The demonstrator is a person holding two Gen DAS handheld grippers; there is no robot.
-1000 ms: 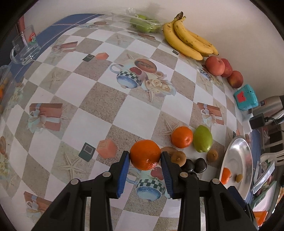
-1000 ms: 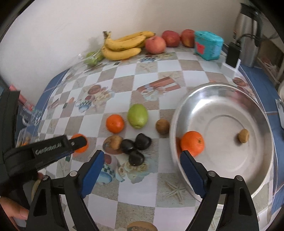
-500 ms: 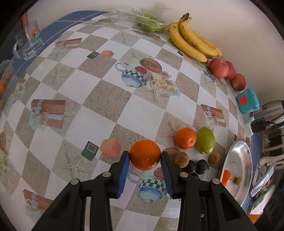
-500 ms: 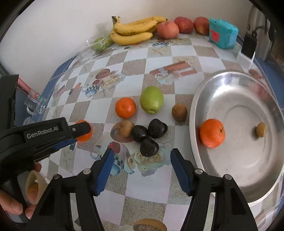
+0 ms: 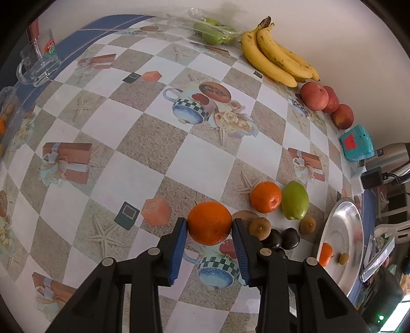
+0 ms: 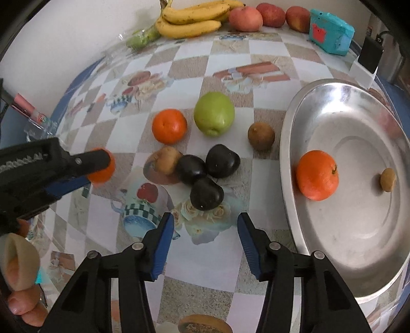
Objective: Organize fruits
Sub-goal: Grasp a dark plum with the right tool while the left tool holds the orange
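- Two blue pads of your left hand-held gripper (image 5: 209,247) are clamped on a round, pebbly-skinned orange (image 5: 209,222), lifted above the bench (image 5: 143,143); this grip looks the same as a second ago.
- Your right hand-held gripper (image 6: 205,244) has just been closing its jaws, which now stand apart with nothing between them; it sits lower and nearer the fruit than before.
- Just ahead of its fingertips lie three glossy dark plums (image 6: 207,193), touching one another, with a dull brown kiwi (image 6: 167,160) against the left one.
- Beyond these rest a second orange (image 6: 169,125) and a smooth green pear-shaped fruit (image 6: 214,112), side by side; another kiwi (image 6: 260,135) sits just beside the tray.
- To your right, the shiny oval metal tray (image 6: 358,256) holds a third orange (image 6: 317,174) near its left wall and a small brown fruit (image 6: 388,179), well apart.
- Along the far wall lie yellow bananas (image 6: 192,19), reddish apples (image 6: 246,15) and a teal box (image 6: 330,30).
- Checkered, picture-printed oilcloth covers the bench.
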